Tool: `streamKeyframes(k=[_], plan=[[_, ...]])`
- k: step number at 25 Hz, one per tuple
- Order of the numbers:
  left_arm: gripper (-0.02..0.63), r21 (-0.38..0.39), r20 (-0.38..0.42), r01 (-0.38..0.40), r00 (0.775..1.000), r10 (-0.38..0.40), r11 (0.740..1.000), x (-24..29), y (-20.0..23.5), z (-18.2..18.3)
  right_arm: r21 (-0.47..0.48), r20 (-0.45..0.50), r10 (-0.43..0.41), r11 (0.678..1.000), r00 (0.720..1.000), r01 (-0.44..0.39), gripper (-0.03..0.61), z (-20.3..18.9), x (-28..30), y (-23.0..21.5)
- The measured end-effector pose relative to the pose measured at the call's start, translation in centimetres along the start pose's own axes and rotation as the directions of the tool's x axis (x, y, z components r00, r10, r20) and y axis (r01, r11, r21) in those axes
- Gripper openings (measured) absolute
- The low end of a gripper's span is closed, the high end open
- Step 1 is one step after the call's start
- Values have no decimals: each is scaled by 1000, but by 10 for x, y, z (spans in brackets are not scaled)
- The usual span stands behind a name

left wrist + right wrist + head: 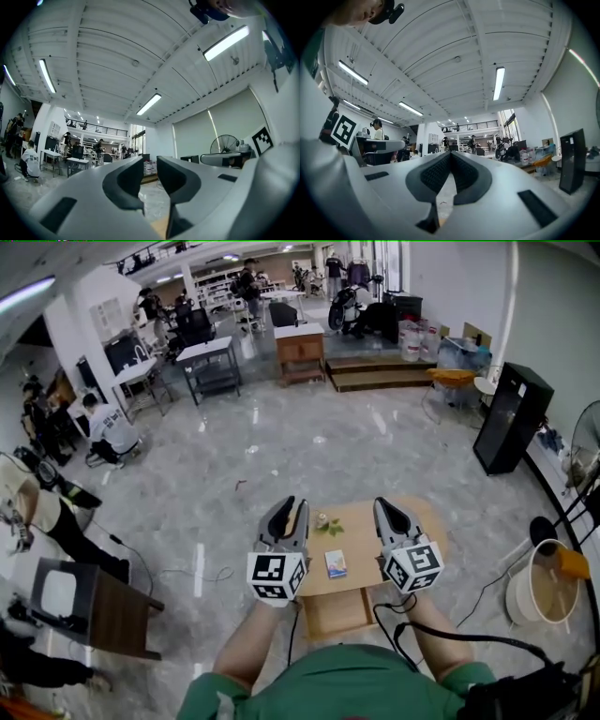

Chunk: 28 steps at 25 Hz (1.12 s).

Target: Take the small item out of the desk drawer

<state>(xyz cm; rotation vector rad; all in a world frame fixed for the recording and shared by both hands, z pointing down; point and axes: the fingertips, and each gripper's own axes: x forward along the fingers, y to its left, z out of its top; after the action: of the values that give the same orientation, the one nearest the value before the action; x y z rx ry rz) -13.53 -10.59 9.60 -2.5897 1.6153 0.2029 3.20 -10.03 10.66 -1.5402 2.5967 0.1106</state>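
Drawer pulled out, small item apparently already on the desk top

The pale wooden drawer (336, 613) of the small wooden desk (361, 521) is seen standing open, and nothing can be made out inside it. A small flat blue-and-white packet (335, 564), judged to be the task's item, is laid on the desk top near a small green leafy sprig (328, 526), so little is thought to remain. The left tongs (291, 504) (150, 161) are held slightly apart and empty. The right tongs (386, 504) (450, 154) are closed tip to tip on nothing. No writing can be read, and only square black-and-white markers are shown.
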Motion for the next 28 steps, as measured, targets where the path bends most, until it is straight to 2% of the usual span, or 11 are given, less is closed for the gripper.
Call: streamKeyframes(k=[8, 28], plan=[[98, 9, -6, 3, 1000, -3, 1000, -11, 0, 1, -45, 0, -1, 999, 1000, 1, 23, 3, -5, 8], [100, 21, -28, 19, 999, -18, 1000, -10, -14, -6, -75, -1, 8, 997, 1000, -8, 23, 4, -14, 2]])
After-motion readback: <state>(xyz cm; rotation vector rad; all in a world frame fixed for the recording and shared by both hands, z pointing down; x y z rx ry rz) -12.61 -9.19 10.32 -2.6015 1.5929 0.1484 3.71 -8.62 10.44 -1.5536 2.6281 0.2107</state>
